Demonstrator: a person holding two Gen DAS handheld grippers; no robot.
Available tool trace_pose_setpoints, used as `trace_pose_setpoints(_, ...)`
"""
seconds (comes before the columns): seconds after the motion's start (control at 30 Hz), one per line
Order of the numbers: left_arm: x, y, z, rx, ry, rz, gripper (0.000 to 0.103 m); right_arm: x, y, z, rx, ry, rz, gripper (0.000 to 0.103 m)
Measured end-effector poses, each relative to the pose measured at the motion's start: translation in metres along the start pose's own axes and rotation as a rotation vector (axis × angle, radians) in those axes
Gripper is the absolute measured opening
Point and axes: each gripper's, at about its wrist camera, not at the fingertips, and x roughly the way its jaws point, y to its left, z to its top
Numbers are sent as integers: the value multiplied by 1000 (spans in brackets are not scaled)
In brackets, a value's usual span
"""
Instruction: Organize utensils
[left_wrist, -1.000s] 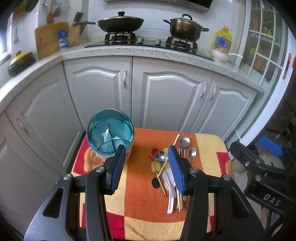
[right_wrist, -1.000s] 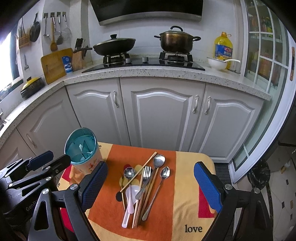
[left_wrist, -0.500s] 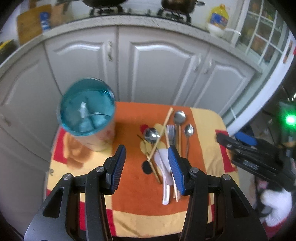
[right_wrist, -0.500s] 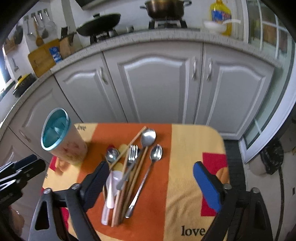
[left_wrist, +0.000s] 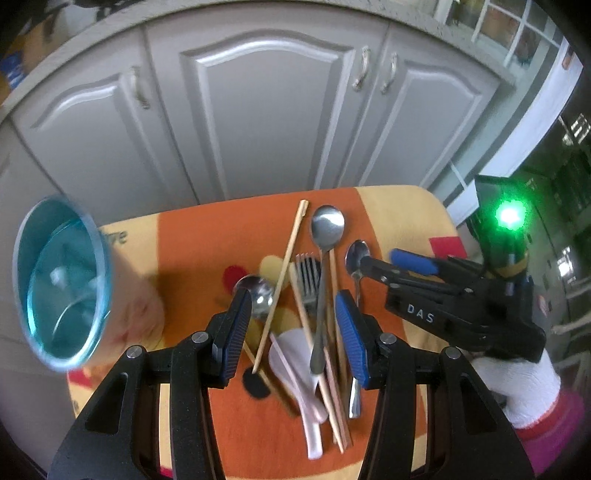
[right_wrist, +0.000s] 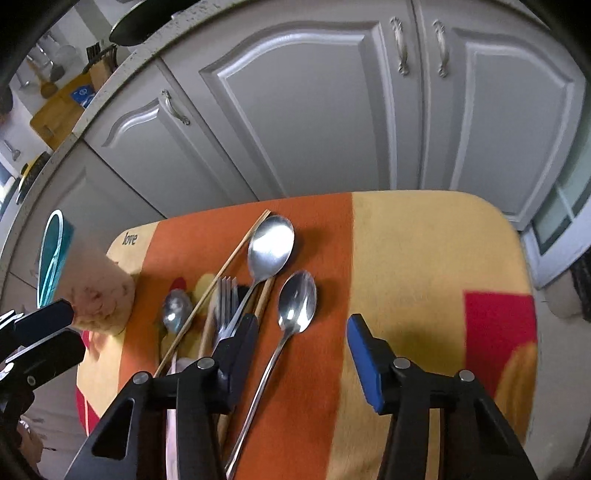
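The utensils (left_wrist: 317, 314) lie heaped mid-worktop (right_wrist: 424, 258), ready for sorting into the holder (left_wrist: 62, 284) at its left edge. The left tool (left_wrist: 291, 332) hovers above them, spread apart, empty. The right tool (right_wrist: 301, 352), also apart, straddles the small spoon (right_wrist: 295, 306), apparently lining up a pick.

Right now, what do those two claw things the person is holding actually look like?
Both are black, angular plastic frames with triangular cut-outs and round silver pivot bolts. Each left gripper finger carries a ribbed blue pad, and the right gripper has blue pads as well. In the left wrist view, the right gripper's side reads "DAS" in white, a green light glows behind it, and the hand wears a white glove with a pink cuff.
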Motion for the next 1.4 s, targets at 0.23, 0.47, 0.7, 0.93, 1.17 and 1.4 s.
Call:
trace_pose_setpoints(0.23,37,-9,32,28,63,1,47,24,-18,11,-30,25,174,16)
trace_pose_setpoints(0.47,73,-6,55,23,116,52,47,24,-19,7,-66,12,213,3)
trace_pose_setpoints(0.7,99,-7,67,59,142,143,47,11,-33,-5,-46,29,215,3)
trace_pose_setpoints(0.93,116,-8,73,89,176,140,47,12,-34,-5,-31,31,223,3)
trace_pose_setpoints(1.17,128,-6,79,79,183,122,45,12,-35,-3,-58,38,210,3)
trace_pose_setpoints(1.4,133,-11,81,90,195,81,10,16,-33,1,-69,49,214,4)
